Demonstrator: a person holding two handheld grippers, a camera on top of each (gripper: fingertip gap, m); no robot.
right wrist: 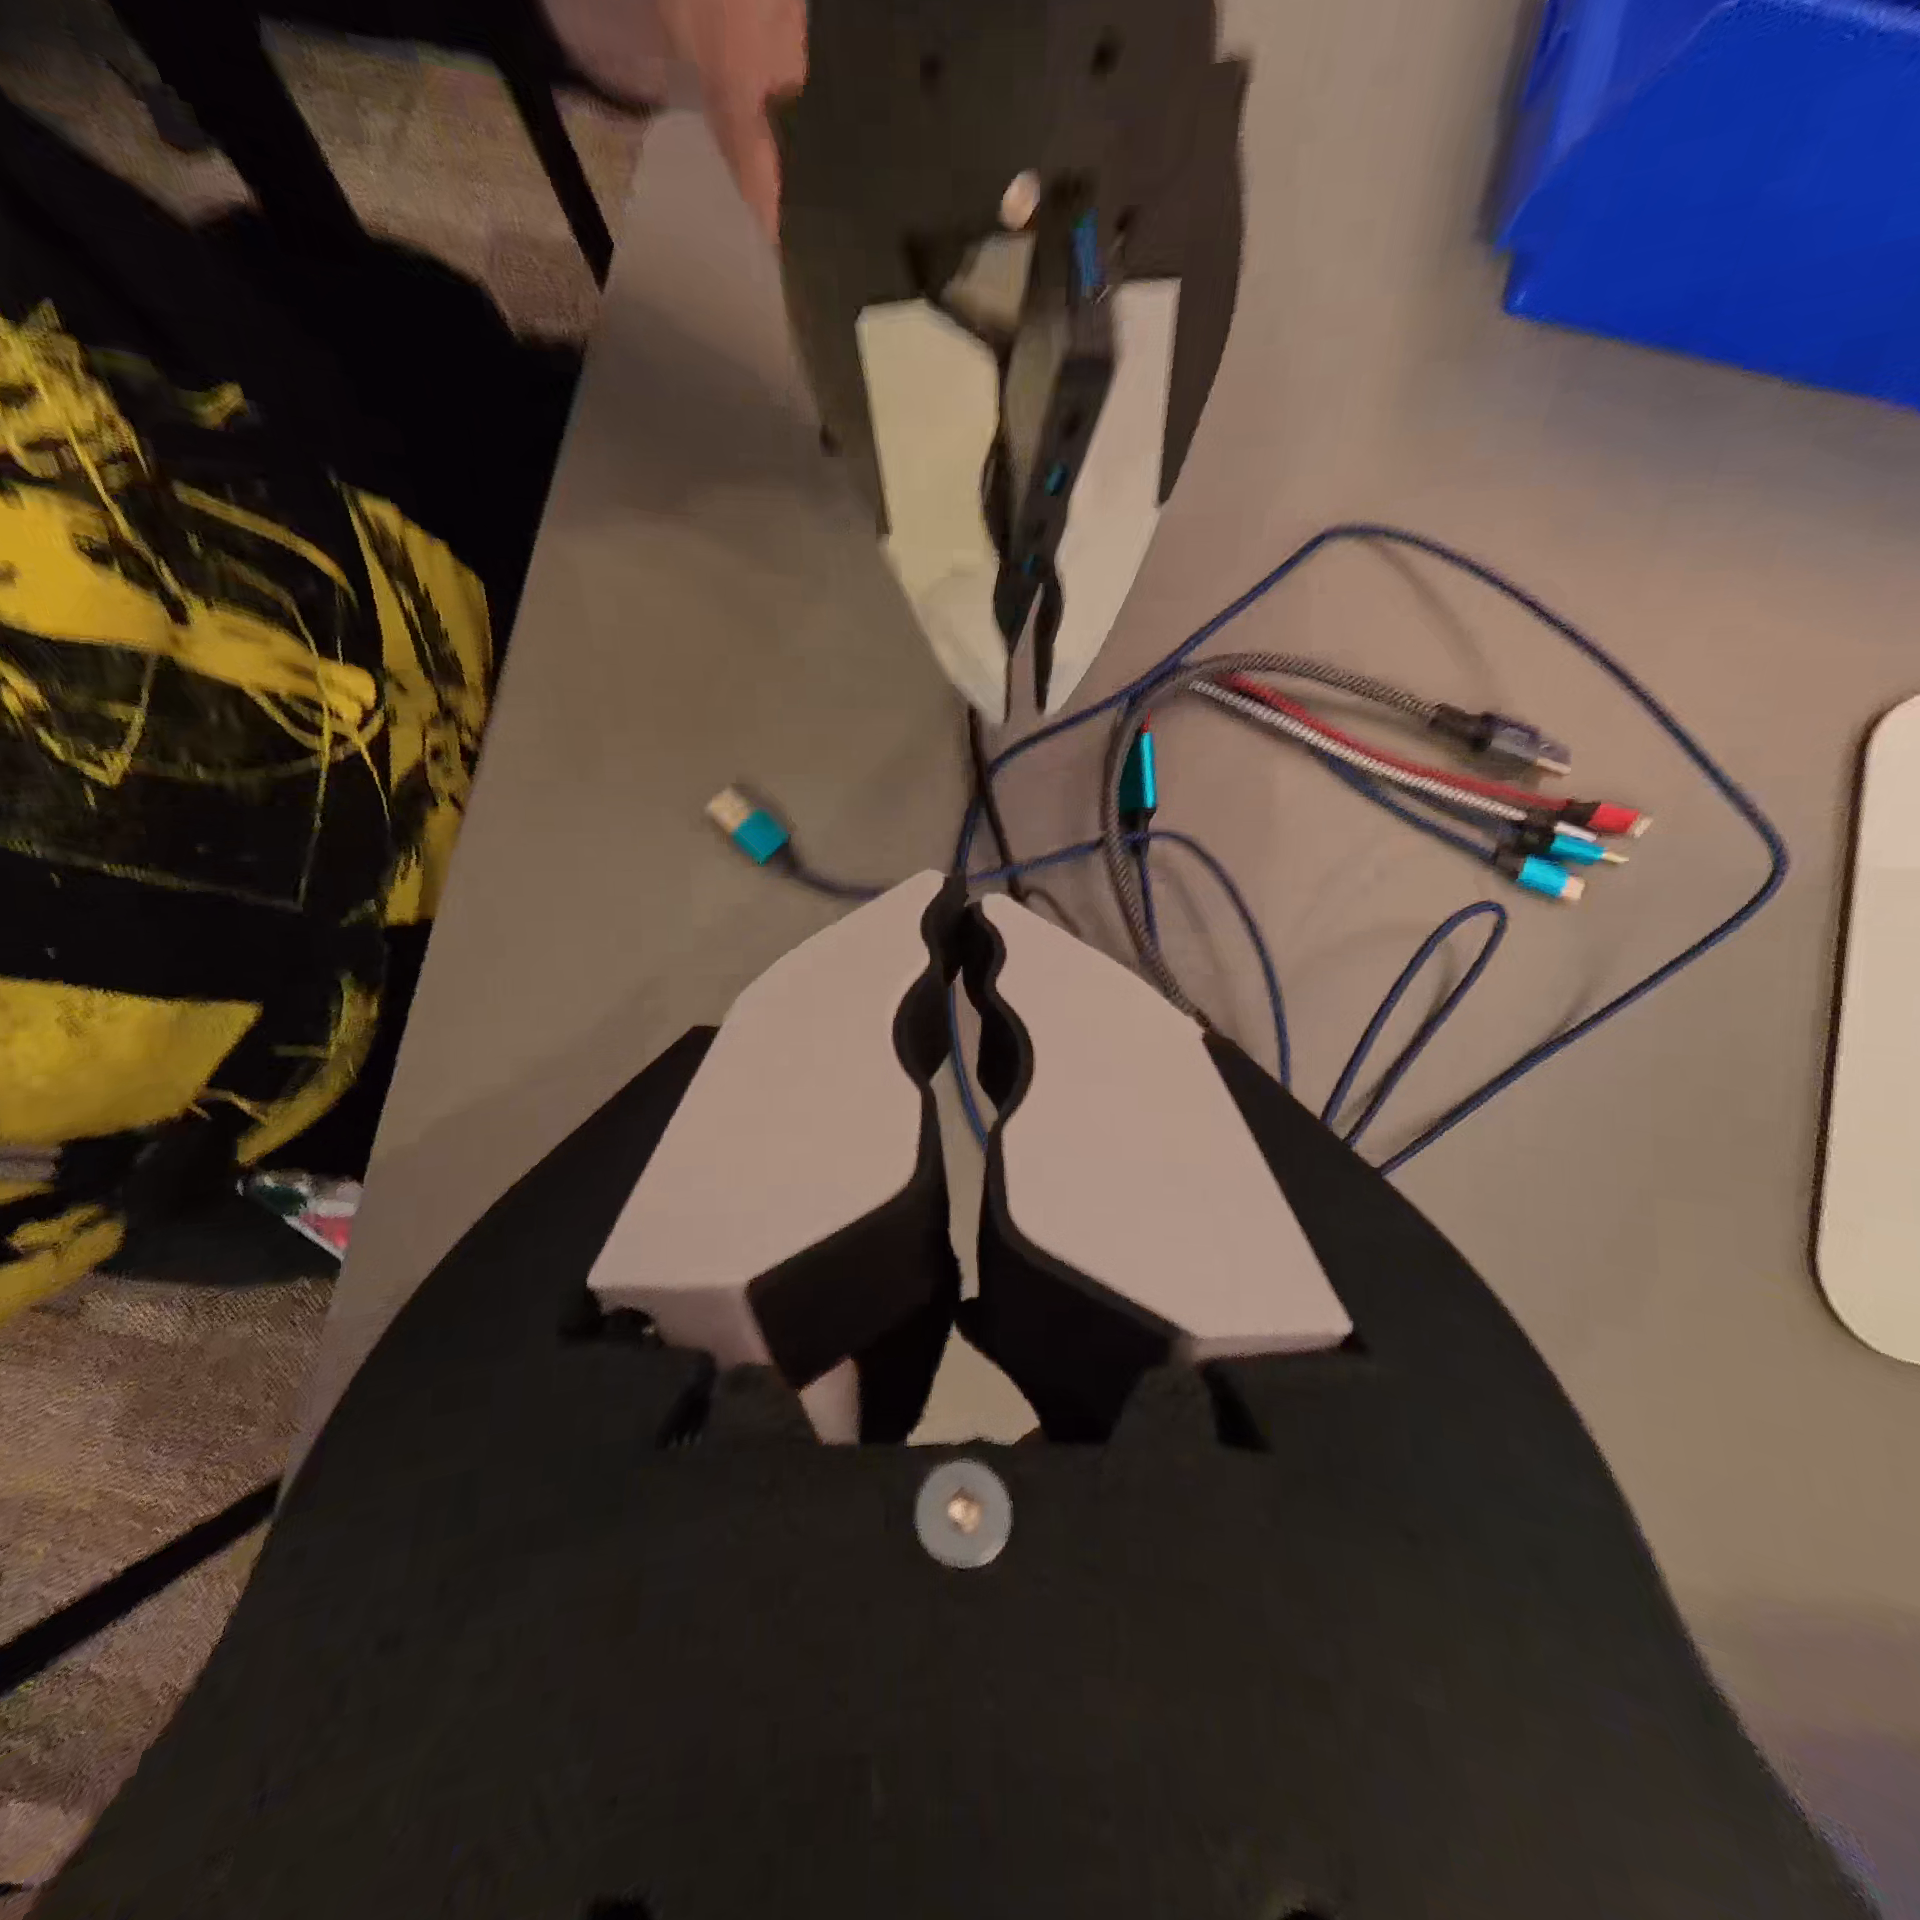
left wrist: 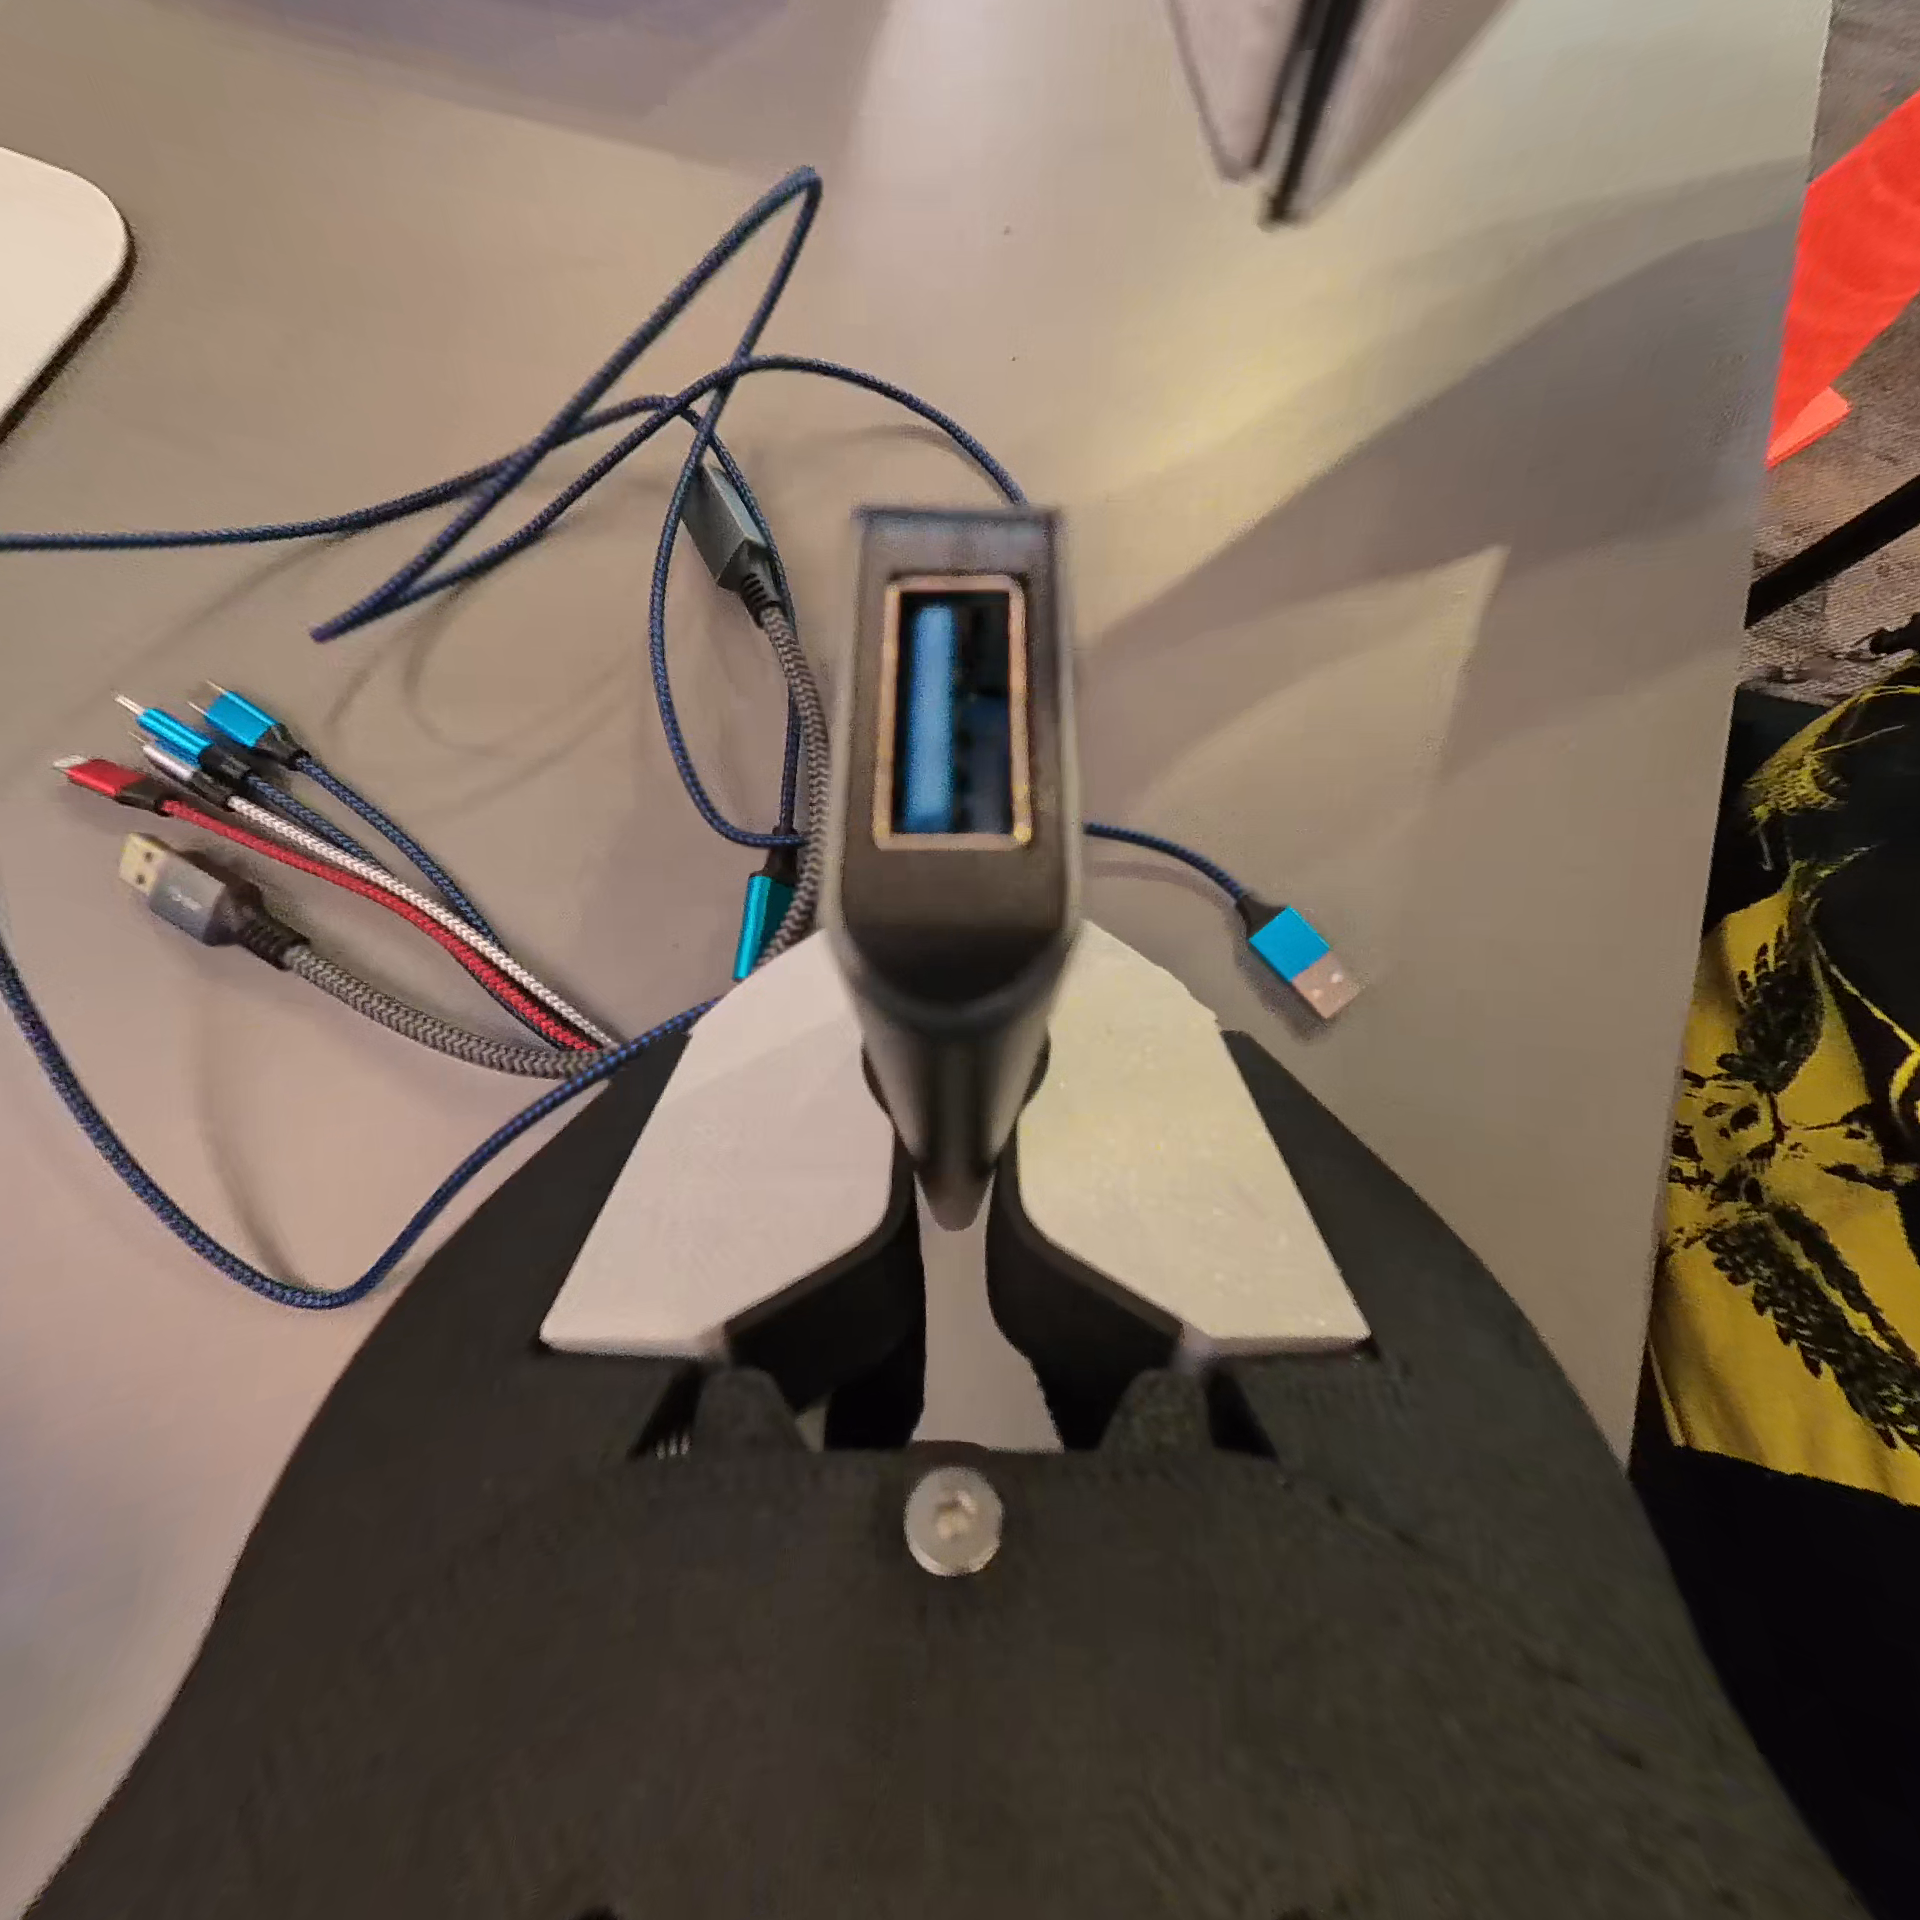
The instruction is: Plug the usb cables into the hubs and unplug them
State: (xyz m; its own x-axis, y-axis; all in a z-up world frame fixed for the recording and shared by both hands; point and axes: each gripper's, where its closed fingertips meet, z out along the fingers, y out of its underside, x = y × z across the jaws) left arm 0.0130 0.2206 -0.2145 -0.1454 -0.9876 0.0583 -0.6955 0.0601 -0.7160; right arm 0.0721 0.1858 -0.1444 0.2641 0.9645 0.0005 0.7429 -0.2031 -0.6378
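Observation:
My left gripper [left wrist: 951, 961] is shut on a black USB hub [left wrist: 951, 904] and holds it above the grey table [left wrist: 1351, 520]. The hub's empty end port with a blue insert faces the camera. The right wrist view shows this gripper [right wrist: 1023, 665] with the hub [right wrist: 1049, 468] edge-on between its fingers. My right gripper [right wrist: 961, 904] is shut above the cables. A blue braided cable [right wrist: 966, 1081] shows through the slit between its pads; I cannot tell whether it is pinched. That cable's blue USB plug [right wrist: 746, 826] lies loose on the table, as the left wrist view [left wrist: 1299, 956] also shows.
A bundle of red, white and blue braided leads [left wrist: 208, 748] and a grey USB plug [left wrist: 177, 883] lie on the left. A white pad [right wrist: 1881, 1039] and a blue bin [right wrist: 1714, 177] stand nearby. A person in a black and yellow shirt [right wrist: 187, 675] stands at the table edge.

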